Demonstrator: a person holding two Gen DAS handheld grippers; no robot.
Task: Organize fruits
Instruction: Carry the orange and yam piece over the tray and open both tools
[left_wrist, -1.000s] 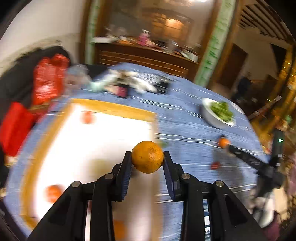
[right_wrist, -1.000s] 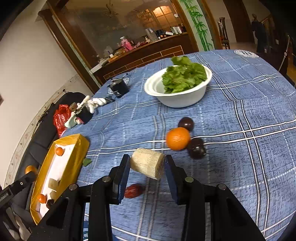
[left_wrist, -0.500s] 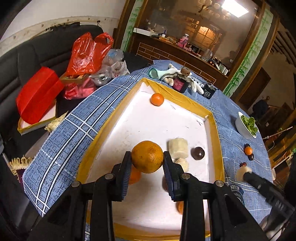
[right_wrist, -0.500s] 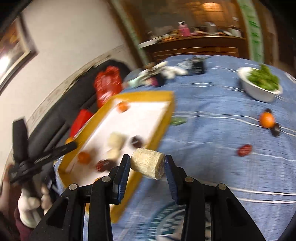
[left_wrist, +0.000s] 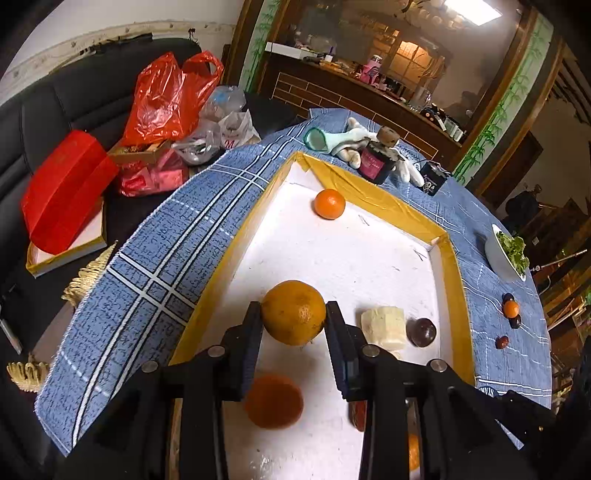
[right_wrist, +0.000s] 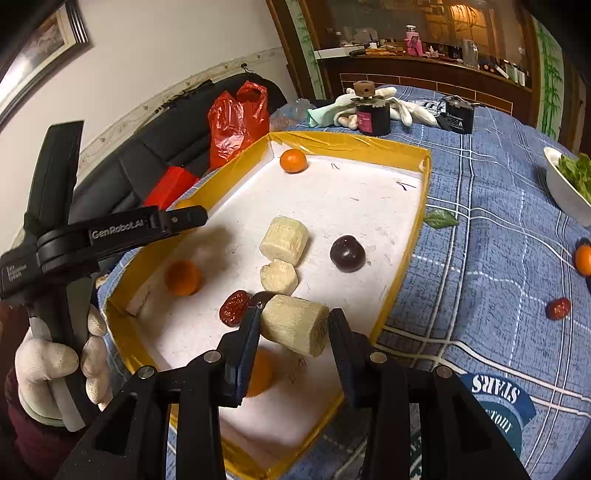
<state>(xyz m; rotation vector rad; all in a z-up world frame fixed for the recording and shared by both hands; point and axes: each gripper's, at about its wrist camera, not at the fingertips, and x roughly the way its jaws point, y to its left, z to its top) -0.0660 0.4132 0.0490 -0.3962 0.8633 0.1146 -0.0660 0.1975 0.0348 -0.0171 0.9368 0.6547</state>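
My left gripper (left_wrist: 293, 317) is shut on a large yellow-orange orange (left_wrist: 293, 312) and holds it above the white, yellow-rimmed tray (left_wrist: 373, 201). My right gripper (right_wrist: 293, 326) is shut on a pale sugarcane piece (right_wrist: 295, 323) over the near part of the same tray (right_wrist: 351, 142). In the tray lie small oranges (right_wrist: 293, 160), (right_wrist: 183, 277), two sugarcane pieces (right_wrist: 284, 240), a dark plum (right_wrist: 347, 253) and a red date (right_wrist: 233, 307). The left gripper also shows in the right wrist view (right_wrist: 192, 216).
On the blue checked cloth outside the tray lie an orange (left_wrist: 511, 308), dark plums and a red date (right_wrist: 558, 308). A white bowl of greens (left_wrist: 508, 254) stands to the right. A dark jar (right_wrist: 373, 114) and gloves sit beyond the tray. Red bags (left_wrist: 166, 96) lie on the sofa.
Both grippers have swung over to the tray, each with its fruit still held. The left has come lower over the tray's left side; the right now hangs over the tray's near end.
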